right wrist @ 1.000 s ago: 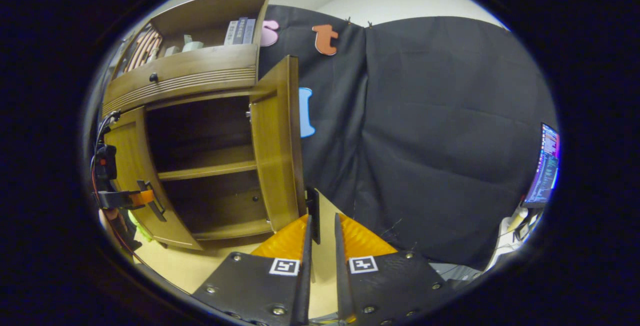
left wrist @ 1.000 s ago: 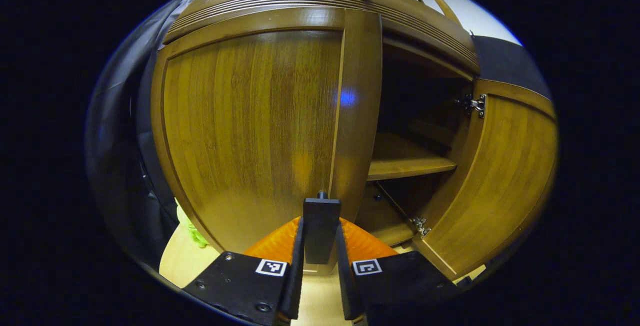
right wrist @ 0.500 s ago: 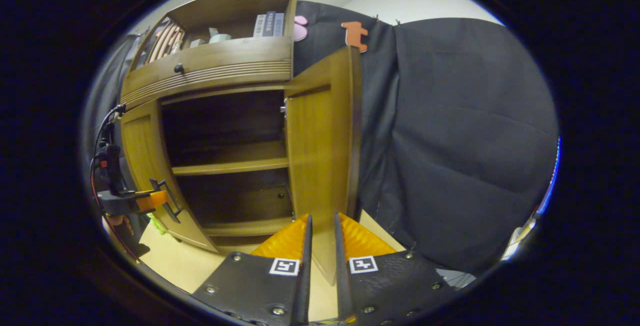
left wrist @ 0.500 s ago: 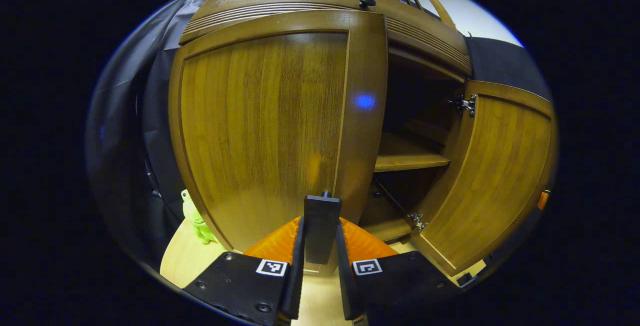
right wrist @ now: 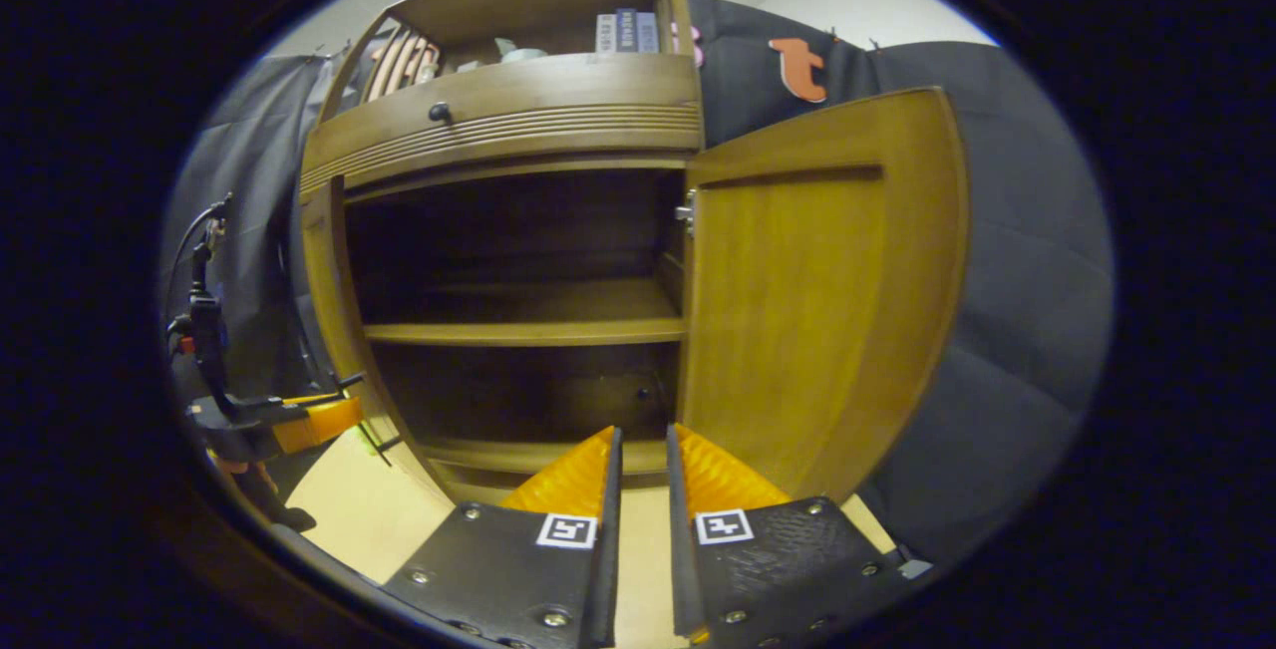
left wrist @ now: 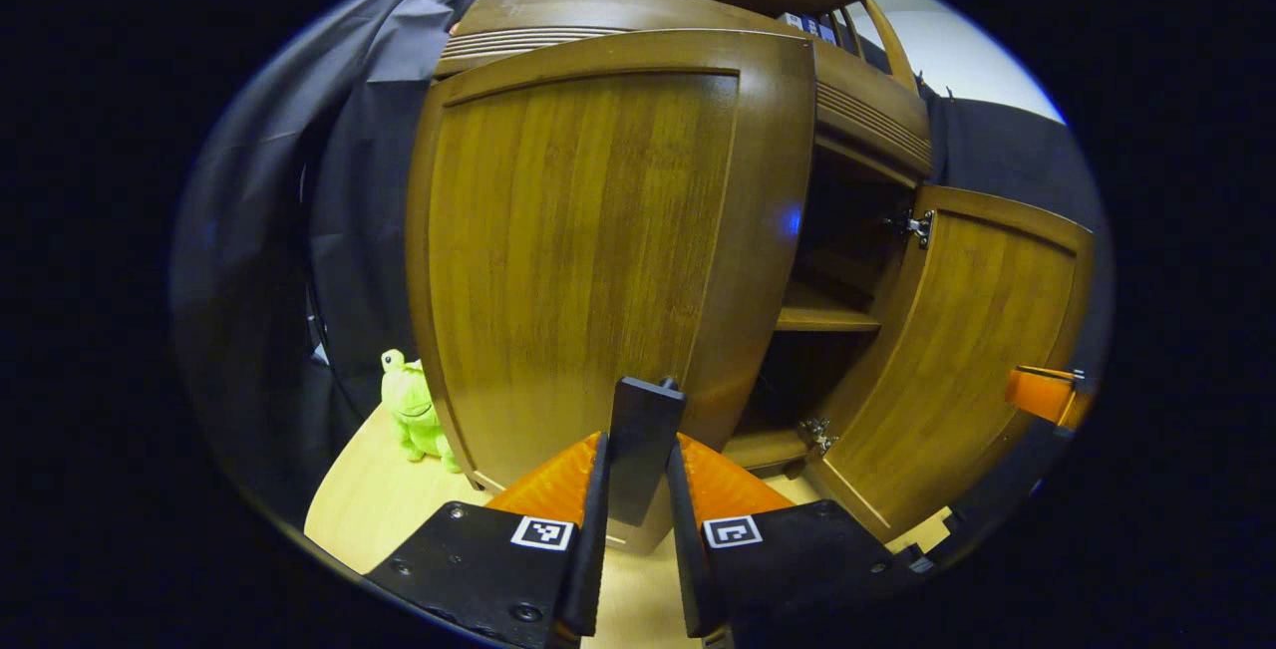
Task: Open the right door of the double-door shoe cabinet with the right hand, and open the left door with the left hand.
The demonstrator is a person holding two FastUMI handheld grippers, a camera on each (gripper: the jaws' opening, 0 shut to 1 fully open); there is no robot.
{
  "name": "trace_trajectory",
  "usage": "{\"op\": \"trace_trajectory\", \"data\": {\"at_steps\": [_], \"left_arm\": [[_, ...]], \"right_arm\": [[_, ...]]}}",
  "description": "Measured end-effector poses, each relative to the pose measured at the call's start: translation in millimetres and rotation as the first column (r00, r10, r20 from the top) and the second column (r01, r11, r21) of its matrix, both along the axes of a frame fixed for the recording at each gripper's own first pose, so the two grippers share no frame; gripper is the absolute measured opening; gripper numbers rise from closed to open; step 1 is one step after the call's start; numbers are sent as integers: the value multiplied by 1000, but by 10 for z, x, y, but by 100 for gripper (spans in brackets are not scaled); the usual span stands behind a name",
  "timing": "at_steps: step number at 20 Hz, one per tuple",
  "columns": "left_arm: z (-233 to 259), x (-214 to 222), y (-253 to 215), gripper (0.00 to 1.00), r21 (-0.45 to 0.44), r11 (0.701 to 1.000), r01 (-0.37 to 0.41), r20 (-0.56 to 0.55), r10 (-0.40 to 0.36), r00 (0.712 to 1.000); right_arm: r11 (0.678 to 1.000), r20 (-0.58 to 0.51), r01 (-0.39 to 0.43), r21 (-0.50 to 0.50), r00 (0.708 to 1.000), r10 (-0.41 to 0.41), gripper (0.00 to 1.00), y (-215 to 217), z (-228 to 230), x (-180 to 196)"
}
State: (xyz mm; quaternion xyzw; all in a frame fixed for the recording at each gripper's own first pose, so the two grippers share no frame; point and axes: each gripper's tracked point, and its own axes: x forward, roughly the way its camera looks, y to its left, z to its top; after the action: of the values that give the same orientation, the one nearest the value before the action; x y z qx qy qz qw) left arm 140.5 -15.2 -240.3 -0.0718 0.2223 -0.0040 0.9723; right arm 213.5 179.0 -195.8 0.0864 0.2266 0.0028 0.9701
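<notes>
With my left gripper (left wrist: 638, 475) pinched on the left door's handle (left wrist: 643, 440), door's hinge lies left; right gripper (right wrist: 638, 475) nearly closed, empty.

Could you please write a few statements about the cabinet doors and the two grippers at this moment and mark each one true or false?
1. The left gripper is shut on the left door's handle. True.
2. The right door is closed. False: it stands swung wide open.
3. The right gripper holds the right door's handle. False: nothing sits between its nearly closed fingers.
4. A shelf divides the cabinet's interior. True.
5. A green plush toy sits on the shelf. False: it sits on the floor beside the cabinet.
</notes>
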Motion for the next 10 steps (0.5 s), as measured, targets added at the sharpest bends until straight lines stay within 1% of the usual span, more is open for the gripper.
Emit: {"op": "trace_trajectory", "data": {"at_steps": [5,10], "left_arm": [[72,-8,9,33,-29,999,-31,-1,31,1000],[160,-5,52,34,2,998,-67,1,67,998]], "right_arm": [[994,12,-109,16,994,108,22,406,-10,78],[984,20,-172,40,985,172,22,647,-12,147]]}}
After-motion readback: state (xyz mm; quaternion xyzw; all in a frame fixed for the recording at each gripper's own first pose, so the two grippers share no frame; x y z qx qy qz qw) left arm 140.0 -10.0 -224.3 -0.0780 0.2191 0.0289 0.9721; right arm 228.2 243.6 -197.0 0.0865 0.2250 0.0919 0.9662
